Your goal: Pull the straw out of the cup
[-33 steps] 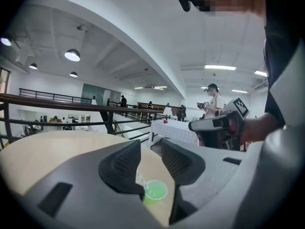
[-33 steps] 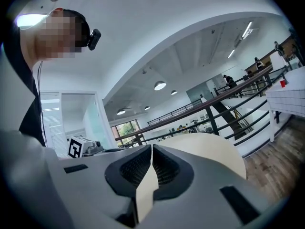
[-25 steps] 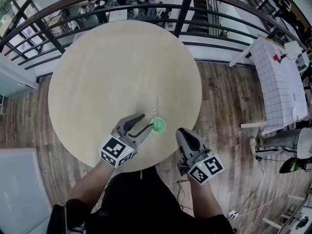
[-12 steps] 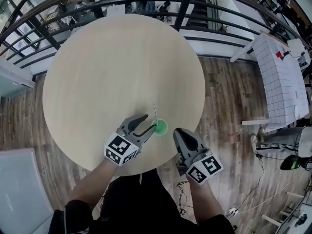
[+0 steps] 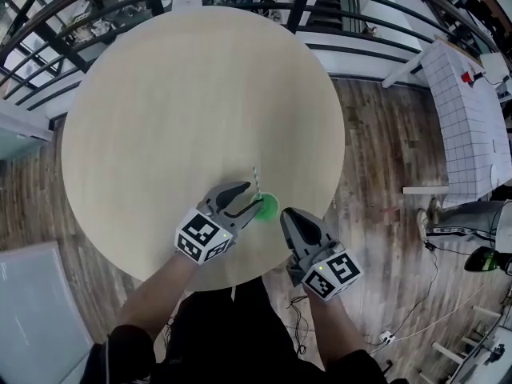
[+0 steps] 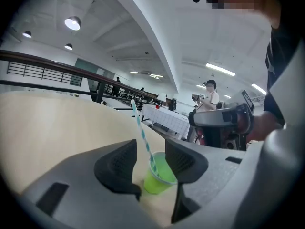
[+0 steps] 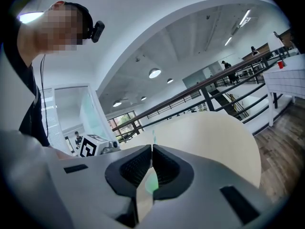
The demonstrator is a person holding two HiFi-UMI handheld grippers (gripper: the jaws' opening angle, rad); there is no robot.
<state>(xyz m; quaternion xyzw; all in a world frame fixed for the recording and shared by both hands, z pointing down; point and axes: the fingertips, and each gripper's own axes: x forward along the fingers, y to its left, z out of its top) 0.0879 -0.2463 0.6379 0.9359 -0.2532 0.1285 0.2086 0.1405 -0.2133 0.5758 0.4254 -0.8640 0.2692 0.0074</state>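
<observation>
A small green cup stands near the front edge of the round pale table, with a teal-and-white striped straw leaning out of it toward the far side. My left gripper is open wide just left of the cup. In the left gripper view the cup and straw show between and just beyond the left gripper; nothing is pressed. My right gripper is shut and empty, to the right of the cup. Through the right gripper, only a sliver of the green cup shows.
The table's front edge runs just under both hands. A dark railing curves behind the table. A white gridded table stands on the wooden floor to the right. A person stands far off in the left gripper view.
Both grippers have sunk toward the tabletop. The left gripper's jaws have spread a little wider and now sit closer around the cup. The right gripper stays shut.
</observation>
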